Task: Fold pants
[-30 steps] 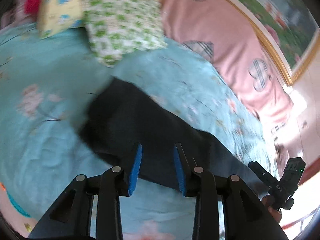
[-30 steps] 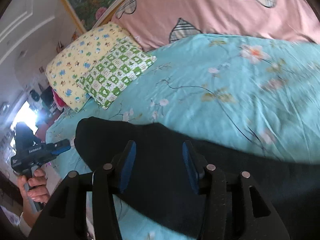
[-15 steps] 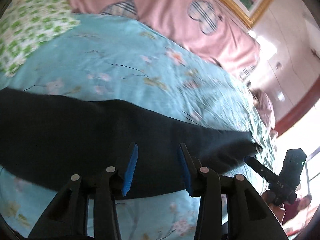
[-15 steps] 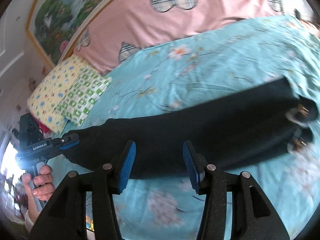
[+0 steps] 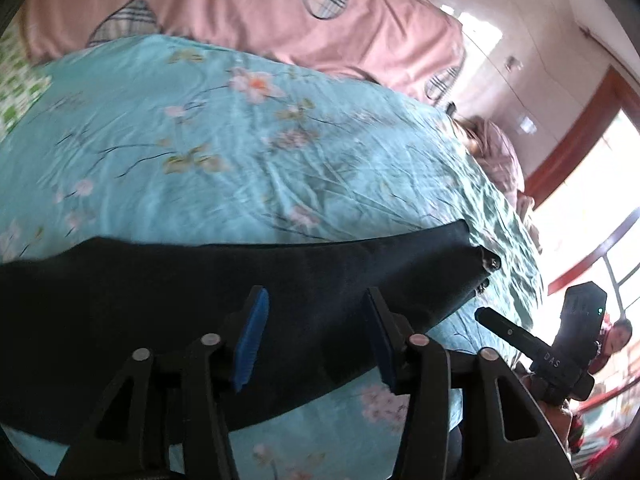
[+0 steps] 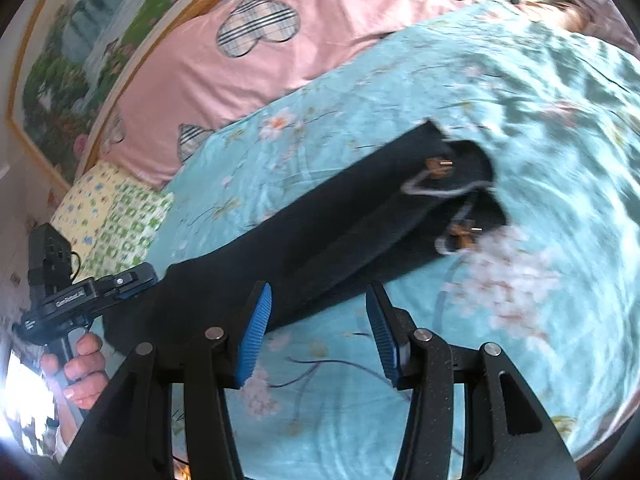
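Observation:
Black pants (image 5: pixel 160 300) lie flat in a long strip across the turquoise floral bed sheet (image 5: pixel 240 152). In the right wrist view the pants (image 6: pixel 328 232) run from lower left to upper right, with the waistband and a white drawstring (image 6: pixel 436 188) at the far end. My left gripper (image 5: pixel 316 340) is open and empty, hovering over the pants' near edge. My right gripper (image 6: pixel 316 332) is open and empty, above the sheet just in front of the pants. Each gripper shows in the other's view: the right one (image 5: pixel 520 340) and the left one (image 6: pixel 100 292).
A pink cover with plaid heart patches (image 6: pixel 248 52) lies along the back of the bed. Yellow and green patterned pillows (image 6: pixel 116 216) sit at the far left. A framed picture (image 6: pixel 84 40) hangs behind. A bright window (image 5: pixel 608 216) is at the right.
Both views have swung to the right along the pants, from the leg end near the pillows toward the waistband. Both grippers stayed open.

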